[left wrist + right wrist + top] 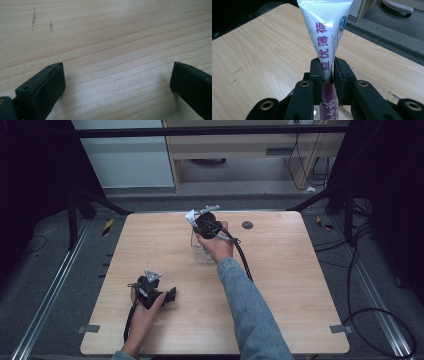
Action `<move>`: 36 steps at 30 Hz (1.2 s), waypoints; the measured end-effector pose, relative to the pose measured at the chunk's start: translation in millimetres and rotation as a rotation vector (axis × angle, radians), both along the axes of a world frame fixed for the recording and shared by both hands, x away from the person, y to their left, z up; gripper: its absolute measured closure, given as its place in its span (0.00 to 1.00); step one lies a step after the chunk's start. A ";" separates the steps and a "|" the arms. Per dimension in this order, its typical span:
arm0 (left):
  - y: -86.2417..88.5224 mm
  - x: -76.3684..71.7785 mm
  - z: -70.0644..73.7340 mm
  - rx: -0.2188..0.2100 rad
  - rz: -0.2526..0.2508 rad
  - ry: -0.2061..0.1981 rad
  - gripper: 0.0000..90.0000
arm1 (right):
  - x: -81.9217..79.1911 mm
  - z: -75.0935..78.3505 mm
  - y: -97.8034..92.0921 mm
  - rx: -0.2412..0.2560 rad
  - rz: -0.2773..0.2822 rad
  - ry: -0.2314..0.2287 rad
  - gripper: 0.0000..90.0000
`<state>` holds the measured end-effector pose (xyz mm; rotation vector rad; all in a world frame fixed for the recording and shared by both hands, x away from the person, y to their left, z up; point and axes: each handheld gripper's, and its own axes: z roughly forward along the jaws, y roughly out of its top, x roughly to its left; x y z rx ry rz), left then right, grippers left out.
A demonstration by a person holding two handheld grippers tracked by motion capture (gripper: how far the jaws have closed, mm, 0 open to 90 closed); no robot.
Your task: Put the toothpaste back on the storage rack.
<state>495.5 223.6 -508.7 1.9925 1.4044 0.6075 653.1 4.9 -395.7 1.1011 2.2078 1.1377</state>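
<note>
- Right claw [327, 72] clamped on a tube [325, 30], held upright over a clear box [200, 251] at the counter's [280, 285] far side.
- Left claw [117, 82] wide open, empty, near the counter.
- Judged: tube grasped; release remains.

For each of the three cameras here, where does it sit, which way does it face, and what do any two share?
High view: above the near edge, facing forward and down on the table; both forearms show.
Left gripper view: rides the left hand-held gripper, facing bare tabletop; open jaws show.
Right gripper view: rides the right hand-held gripper, shut on a tube over a clear container.
Shared: high and right views show tube and container.
</note>
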 end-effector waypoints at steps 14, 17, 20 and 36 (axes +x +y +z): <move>0.0 0.0 0.0 0.000 0.000 0.000 0.00 | -3.4 0.0 -3.8 0.004 0.005 0.013 0.85; 0.0 0.0 0.0 0.000 0.000 0.000 0.00 | -4.9 0.9 -4.5 0.004 0.008 0.009 0.85; 0.1 0.1 0.0 0.000 -0.001 0.000 0.00 | -6.8 2.1 -5.7 0.005 0.010 0.008 0.85; 0.0 -0.3 0.0 0.000 -0.002 0.000 0.00 | -19.2 8.4 -15.9 0.011 0.018 -0.001 0.87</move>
